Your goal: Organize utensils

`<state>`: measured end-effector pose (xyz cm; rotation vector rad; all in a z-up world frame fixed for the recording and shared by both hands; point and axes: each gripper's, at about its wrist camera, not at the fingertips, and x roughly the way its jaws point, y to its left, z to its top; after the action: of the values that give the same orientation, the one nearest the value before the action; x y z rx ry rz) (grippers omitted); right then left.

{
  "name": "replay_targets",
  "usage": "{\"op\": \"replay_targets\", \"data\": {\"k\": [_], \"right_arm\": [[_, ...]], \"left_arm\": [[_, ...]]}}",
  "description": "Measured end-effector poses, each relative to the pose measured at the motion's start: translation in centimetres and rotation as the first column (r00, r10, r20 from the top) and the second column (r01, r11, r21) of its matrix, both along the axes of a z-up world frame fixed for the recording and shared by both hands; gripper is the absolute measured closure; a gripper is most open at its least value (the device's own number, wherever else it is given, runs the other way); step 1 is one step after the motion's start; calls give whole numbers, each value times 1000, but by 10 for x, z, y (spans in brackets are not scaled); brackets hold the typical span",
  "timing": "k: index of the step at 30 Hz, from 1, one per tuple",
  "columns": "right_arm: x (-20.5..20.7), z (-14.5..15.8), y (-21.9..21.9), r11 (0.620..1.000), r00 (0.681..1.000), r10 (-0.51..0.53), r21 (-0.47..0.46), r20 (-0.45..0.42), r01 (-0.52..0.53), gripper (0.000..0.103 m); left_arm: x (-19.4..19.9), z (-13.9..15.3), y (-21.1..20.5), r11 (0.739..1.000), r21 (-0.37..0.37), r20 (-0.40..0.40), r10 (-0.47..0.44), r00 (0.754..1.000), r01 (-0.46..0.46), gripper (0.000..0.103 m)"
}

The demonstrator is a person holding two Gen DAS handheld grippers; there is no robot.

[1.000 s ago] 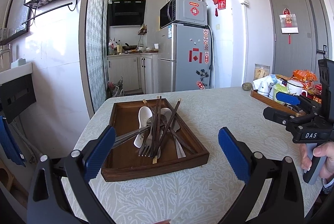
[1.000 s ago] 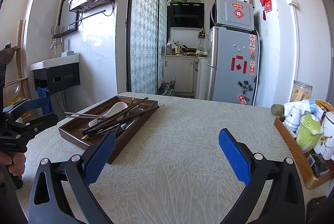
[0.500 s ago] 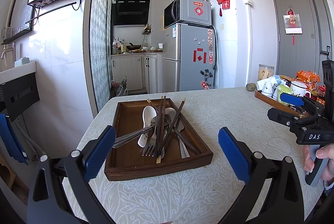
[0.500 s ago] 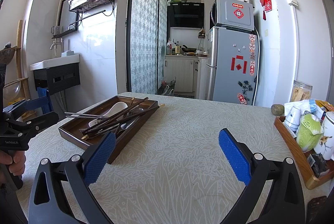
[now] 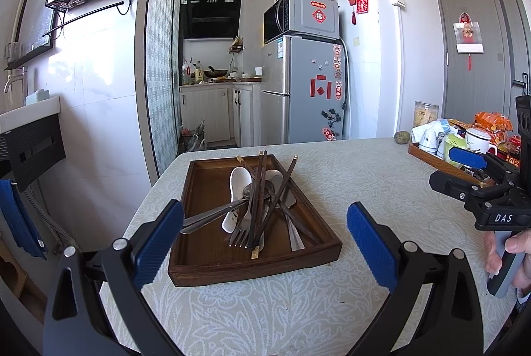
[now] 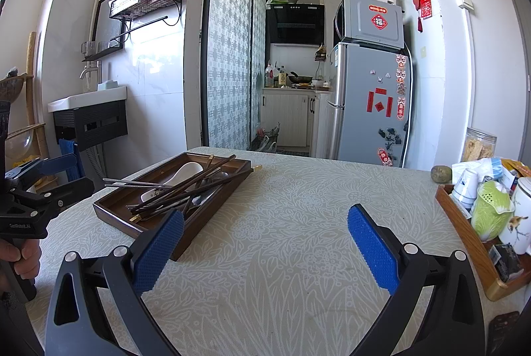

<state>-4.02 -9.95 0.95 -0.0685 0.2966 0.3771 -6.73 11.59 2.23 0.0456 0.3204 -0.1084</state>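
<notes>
On the pale leaf-patterned counter (image 5: 332, 176), both tongs (image 5: 265, 243) (image 6: 265, 243) gape empty; the tangled dark wooden chopsticks (image 5: 262, 193) at centre frame could drag neighbouring cutlery from the brown wooden tray (image 5: 205, 256).

Dark brown tray (image 5: 212, 266), leaf-patterned tablecloth (image 5: 365, 176)

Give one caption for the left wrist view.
Open left gripper facing a wooden tray of jumbled utensils.

The right hand (image 5: 511, 256) is cut off at the frame's edge. Crossed chopsticks (image 5: 262, 196) hide most of the spoons (image 5: 239, 190) and the fork's handle.
</notes>
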Motion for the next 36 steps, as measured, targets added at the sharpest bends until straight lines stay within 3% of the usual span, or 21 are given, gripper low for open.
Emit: {"op": "replay_targets", "data": {"k": [36], "right_arm": [[0, 0, 1, 1000, 1000, 0, 1, 0, 0, 3]], "left_arm": [[1, -1, 0, 1000, 2, -3, 21, 1000, -21, 3]]}}
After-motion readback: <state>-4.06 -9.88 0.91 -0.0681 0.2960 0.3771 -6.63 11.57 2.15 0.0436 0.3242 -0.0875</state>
